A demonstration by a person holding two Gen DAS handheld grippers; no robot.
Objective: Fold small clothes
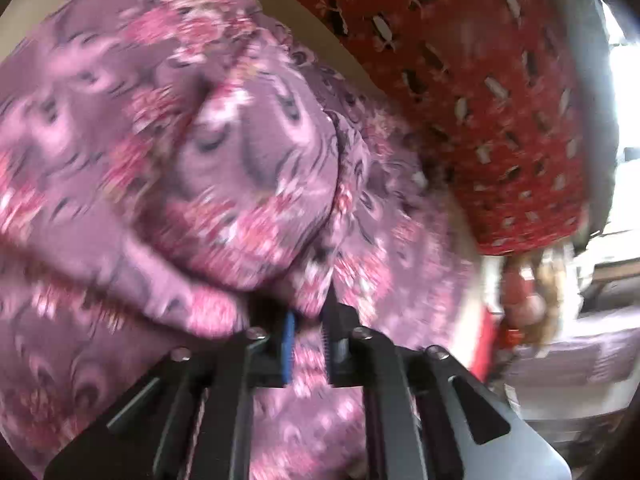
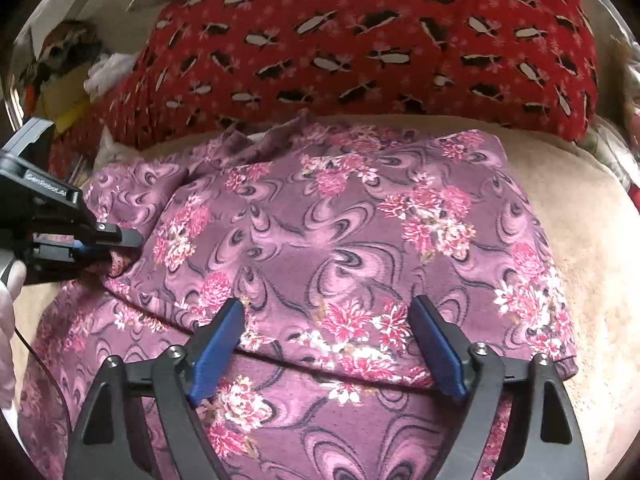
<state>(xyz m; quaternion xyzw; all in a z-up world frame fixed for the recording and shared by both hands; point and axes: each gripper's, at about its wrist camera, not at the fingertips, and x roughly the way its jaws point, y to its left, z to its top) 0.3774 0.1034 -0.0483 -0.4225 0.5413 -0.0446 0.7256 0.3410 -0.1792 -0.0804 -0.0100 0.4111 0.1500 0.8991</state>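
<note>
A purple garment with pink flowers (image 2: 328, 240) lies spread on a beige surface (image 2: 592, 240), with one layer folded over another. My left gripper (image 1: 307, 320) is shut on a bunched edge of this purple floral garment (image 1: 200, 160); it also shows at the left in the right wrist view (image 2: 116, 246), pinching the cloth's left edge. My right gripper (image 2: 326, 320) is open, its blue pads (image 2: 218, 344) held just above the garment's near fold, holding nothing.
A red cushion with black and white shapes (image 2: 360, 40) lies behind the garment, also seen in the left wrist view (image 1: 480, 100). A pile of mixed cloth (image 2: 72, 64) sits at the far left. A gloved hand (image 2: 8, 320) holds the left gripper.
</note>
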